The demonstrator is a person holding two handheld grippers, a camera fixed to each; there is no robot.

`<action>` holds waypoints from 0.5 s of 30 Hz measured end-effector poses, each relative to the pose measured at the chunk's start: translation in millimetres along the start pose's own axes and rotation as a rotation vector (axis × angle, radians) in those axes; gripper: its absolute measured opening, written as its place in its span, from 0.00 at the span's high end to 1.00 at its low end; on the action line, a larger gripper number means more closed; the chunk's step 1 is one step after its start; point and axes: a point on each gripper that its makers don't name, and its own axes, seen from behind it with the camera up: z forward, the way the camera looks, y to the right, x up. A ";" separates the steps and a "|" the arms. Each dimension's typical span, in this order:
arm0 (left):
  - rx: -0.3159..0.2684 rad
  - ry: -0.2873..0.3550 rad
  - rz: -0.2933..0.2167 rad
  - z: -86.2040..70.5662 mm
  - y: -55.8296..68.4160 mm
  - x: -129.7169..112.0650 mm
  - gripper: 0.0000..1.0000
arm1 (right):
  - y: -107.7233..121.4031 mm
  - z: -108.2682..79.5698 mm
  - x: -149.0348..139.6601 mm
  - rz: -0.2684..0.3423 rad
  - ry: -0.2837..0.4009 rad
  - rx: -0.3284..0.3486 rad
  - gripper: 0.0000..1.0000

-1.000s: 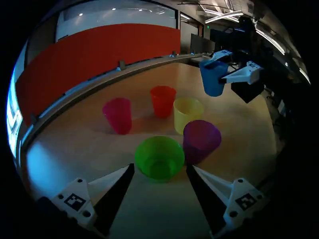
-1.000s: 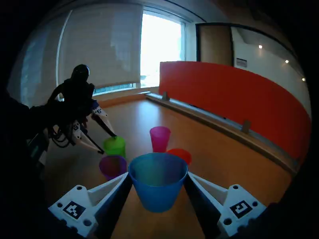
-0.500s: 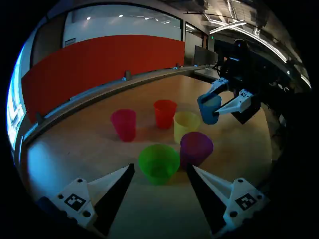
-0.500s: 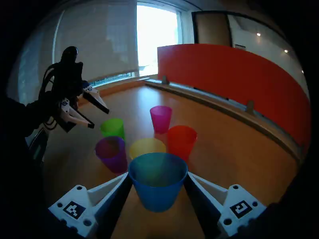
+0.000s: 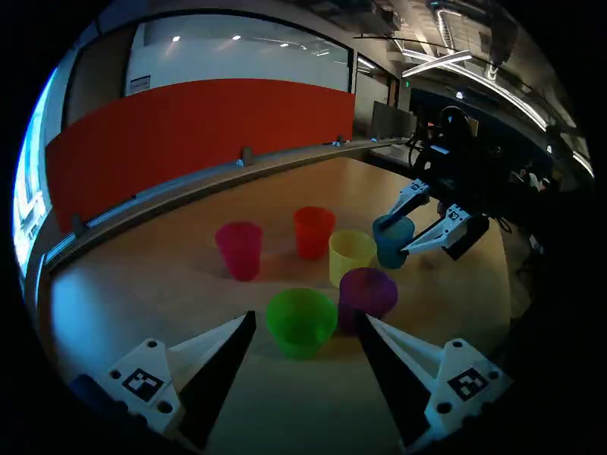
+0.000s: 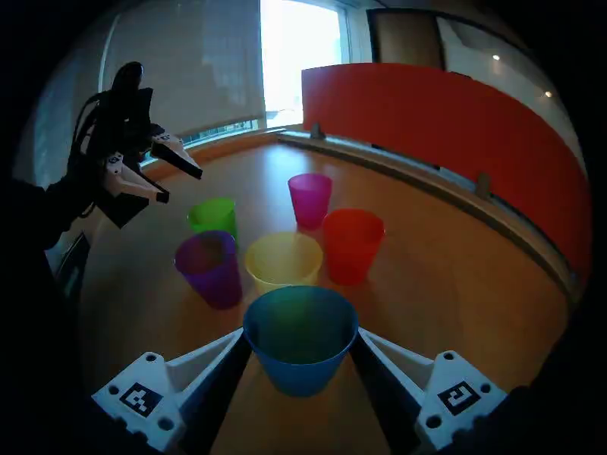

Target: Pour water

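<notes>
The right gripper [image 6: 301, 335] grips the blue cup [image 6: 300, 368] upright between both fingers, low over the table [image 6: 455, 296] and just beside the yellow cup [image 6: 283, 262]; I cannot tell whether its base touches the wood. The yellow cup stands in a cluster with the red cup [image 6: 351, 244], pink cup [image 6: 309, 199], purple cup [image 6: 207, 267] and green cup [image 6: 212, 216]. The left gripper [image 5: 305, 317] holds nothing, jaws wide, near the green cup.

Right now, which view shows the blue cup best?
Right gripper view: blue cup sits large between the fingers, open mouth visible. Left gripper view shows it small and distant, beside the yellow cup.
</notes>
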 end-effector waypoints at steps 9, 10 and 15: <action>0.003 0.005 0.007 -1.5 1.9 1.9 0.03 | 2.5 3.5 -9.3 -0.003 -0.022 -0.009 0.10; 0.003 0.005 0.007 -1.5 2.1 1.8 0.03 | 3.2 3.6 -9.9 -0.003 -0.022 -0.011 0.10; 0.000 0.005 0.008 -1.8 4.0 1.0 0.03 | 4.9 3.5 -13.4 0.002 -0.021 -0.015 0.10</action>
